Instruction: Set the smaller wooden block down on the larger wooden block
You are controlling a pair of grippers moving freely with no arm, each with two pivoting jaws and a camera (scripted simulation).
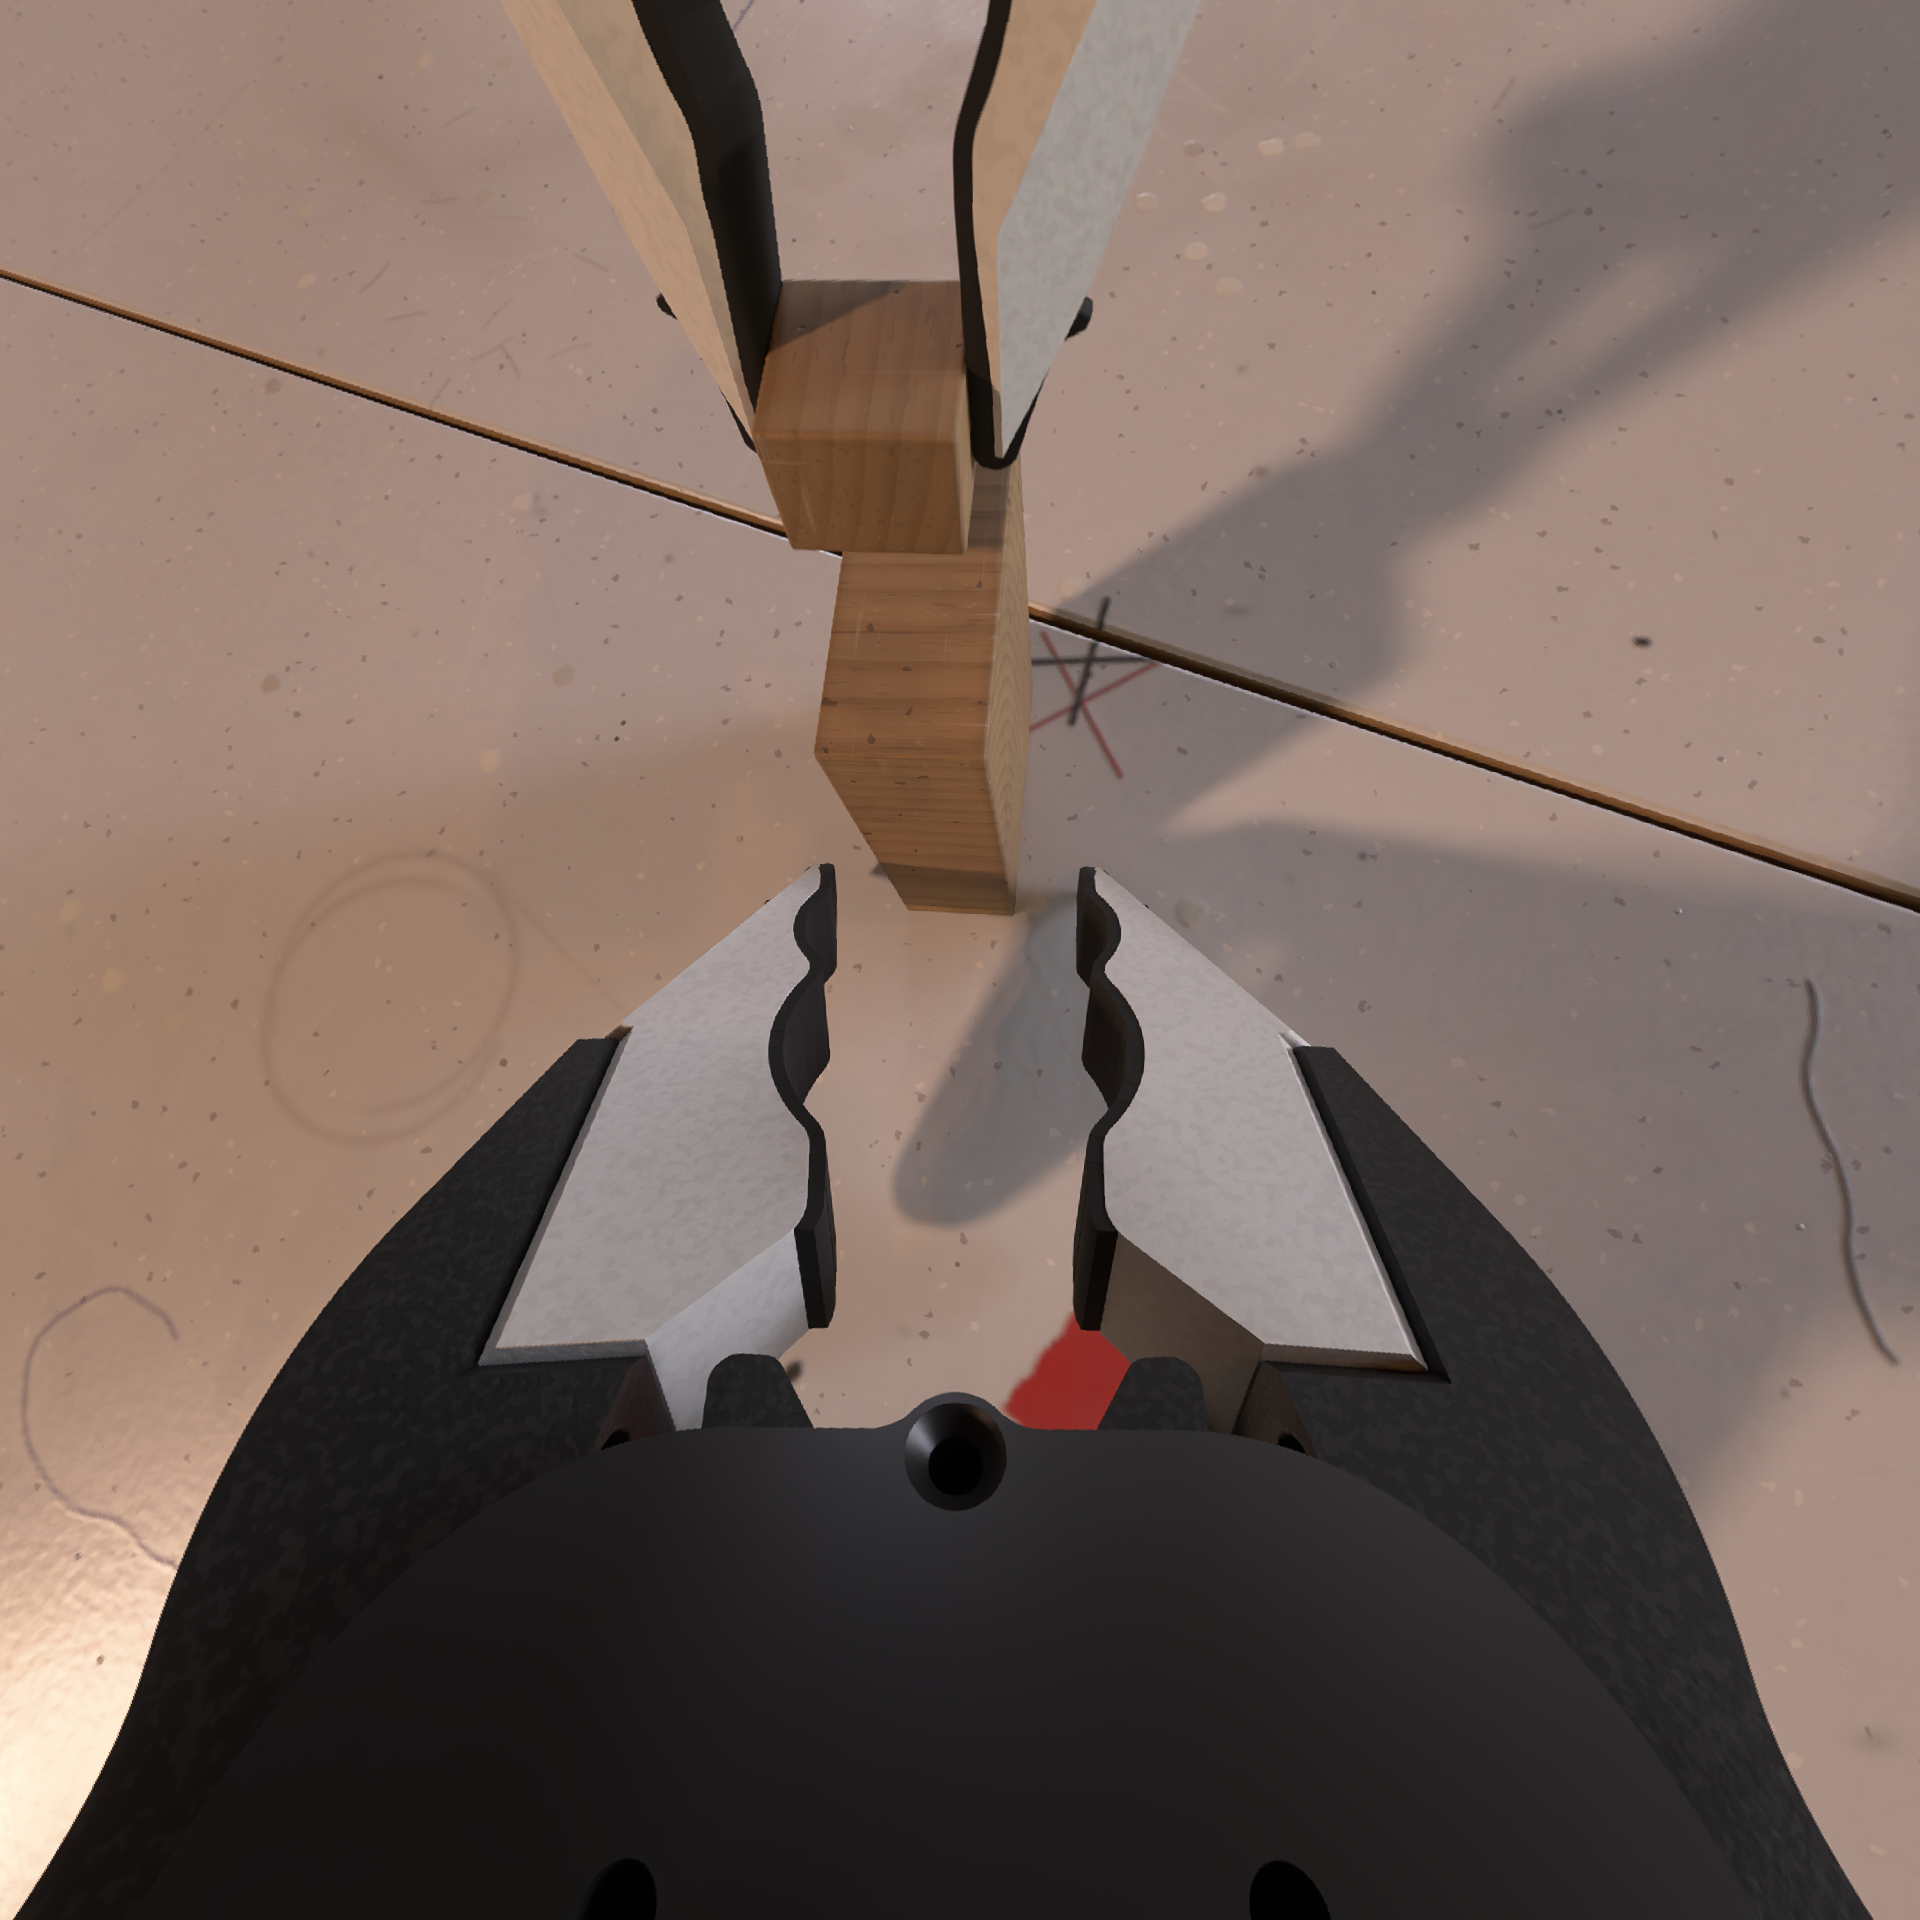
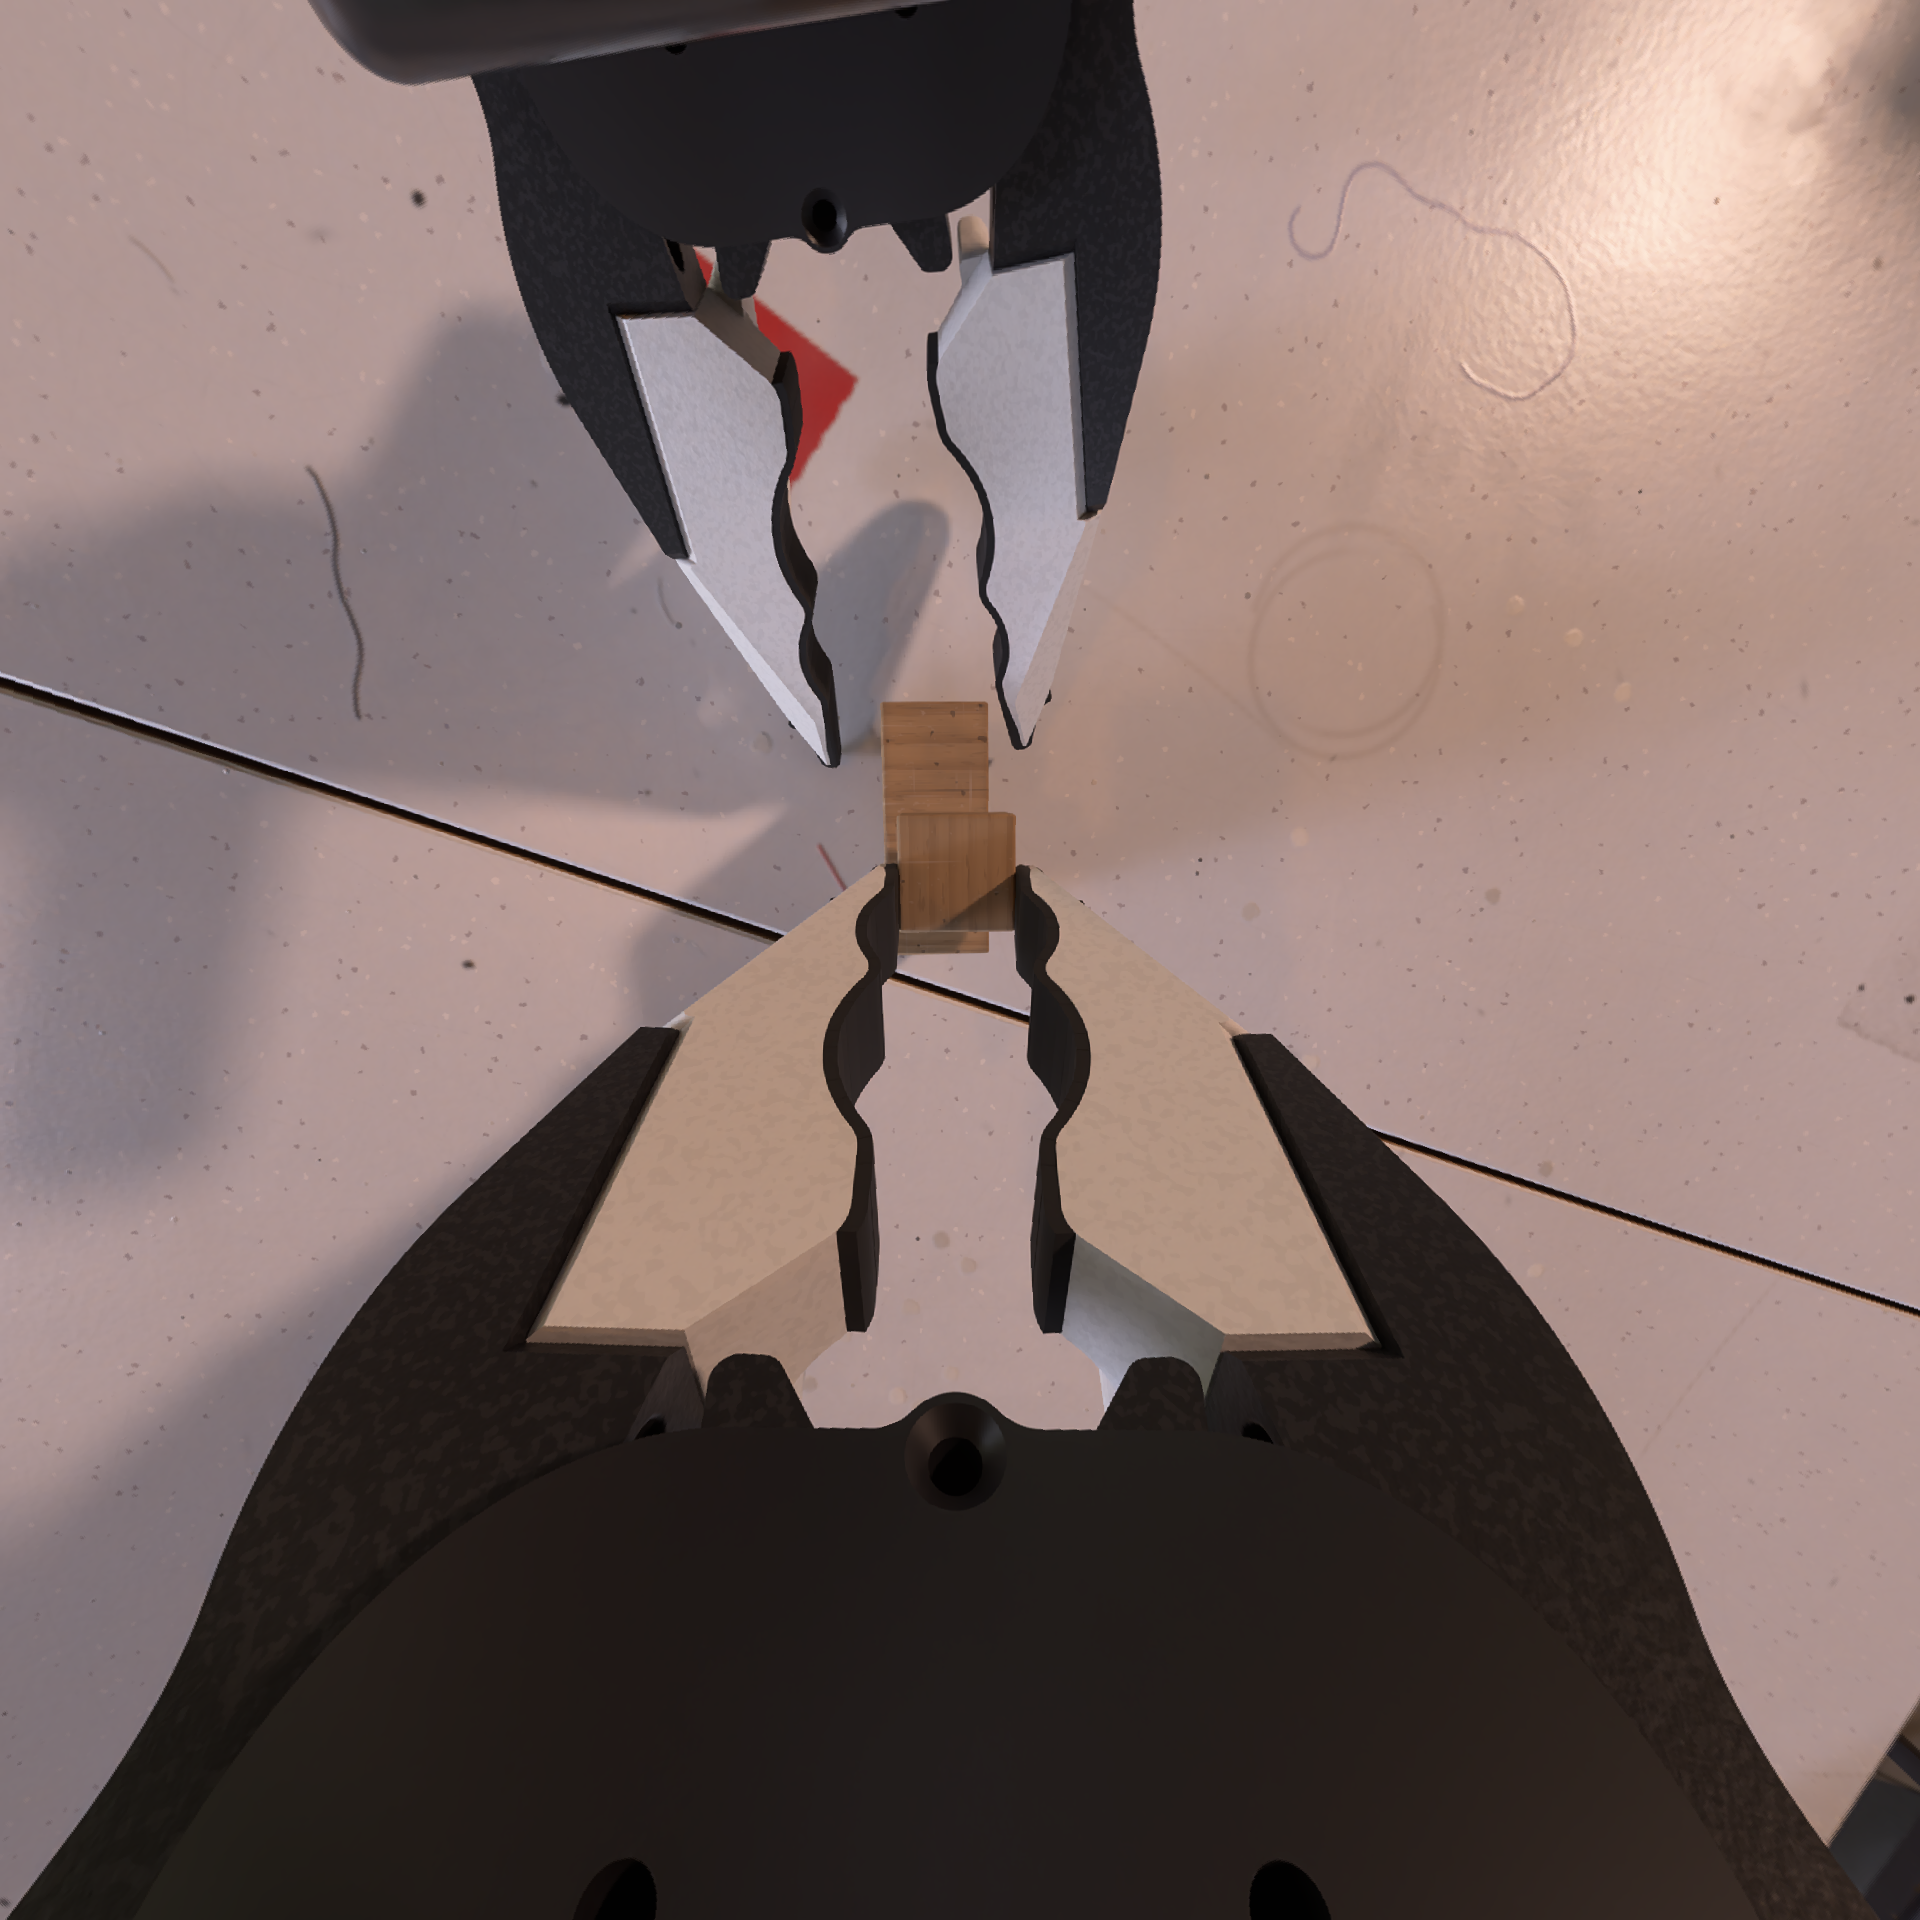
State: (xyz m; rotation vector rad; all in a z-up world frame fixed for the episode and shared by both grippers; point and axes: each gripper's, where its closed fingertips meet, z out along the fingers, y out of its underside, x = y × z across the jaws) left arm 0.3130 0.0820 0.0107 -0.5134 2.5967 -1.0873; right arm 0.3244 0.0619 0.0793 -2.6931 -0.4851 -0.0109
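Right claw (image 2: pixel 956 899) pinching the smaller wooden block (image 1: pixel 868 416) over the larger wooden block (image 1: pixel 920 727).

The smaller block sits at the larger one's far end; whether they touch cannot be made out, and in the right wrist view it hides much of the block beneath. The left claw (image 1: pixel 956 883) hangs empty, jaws parted, just short of the larger block's near end. A red patch (image 1: pixel 1070 1387) on the speckled surface (image 1: pixel 312 623) is mostly covered by the left claw's body.

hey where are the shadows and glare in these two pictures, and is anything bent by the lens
Left wrist view: gripper shadows darken the table at right, glare at lower left. Right wrist view: shadows fall left, bright glare upper right. Both: the table seam reads about straight; no obvious bending.
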